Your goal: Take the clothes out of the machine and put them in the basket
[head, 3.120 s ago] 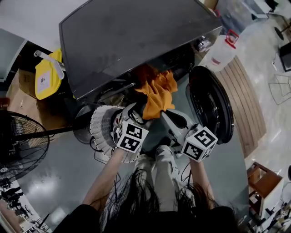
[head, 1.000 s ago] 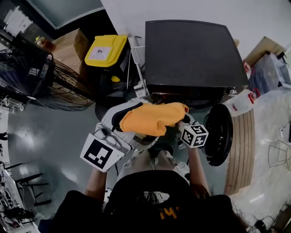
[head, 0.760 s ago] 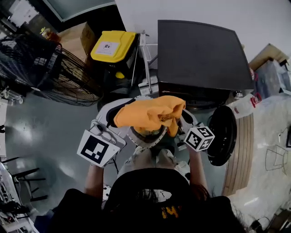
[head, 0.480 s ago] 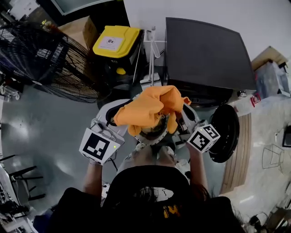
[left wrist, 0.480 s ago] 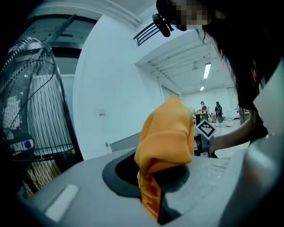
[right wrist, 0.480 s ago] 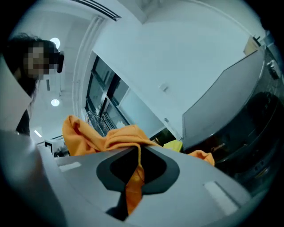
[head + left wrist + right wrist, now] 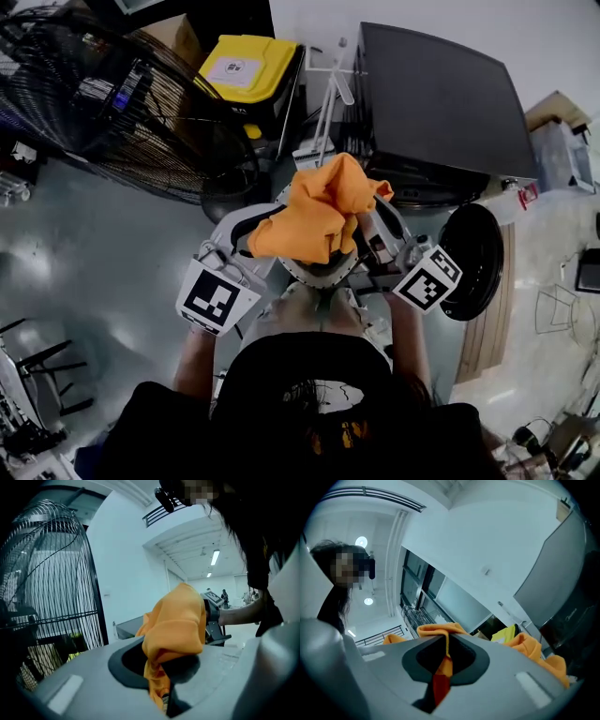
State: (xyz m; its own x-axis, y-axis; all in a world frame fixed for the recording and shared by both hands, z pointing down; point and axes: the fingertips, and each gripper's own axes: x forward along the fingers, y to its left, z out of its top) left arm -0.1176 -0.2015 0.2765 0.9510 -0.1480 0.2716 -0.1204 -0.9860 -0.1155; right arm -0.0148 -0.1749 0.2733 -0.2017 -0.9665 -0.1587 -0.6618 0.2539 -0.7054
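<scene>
A: Status: the orange garment (image 7: 323, 211) is clear of the machine (image 7: 441, 103). It is bunched in the air between both grippers, over what looks like the white basket (image 7: 309, 275) rim directly below.

B: Grip check. Left gripper (image 7: 161, 691): jaws pinching a fold of the cloth, with the bulk draped over the top. Right gripper (image 7: 443, 667): jaws nearly together on a thin edge of the same cloth.

A: Step in hand, as I judge it: the drop into the basket. How to do it well?

B: 1, centre the bundle over the opening. Most of the basket is hidden under the cloth, so find the rim first. 2, lower before letting go, so no tail hangs outside. 3, release both pinches together; 1 jaw holding on would drag the cloth back out.
</scene>
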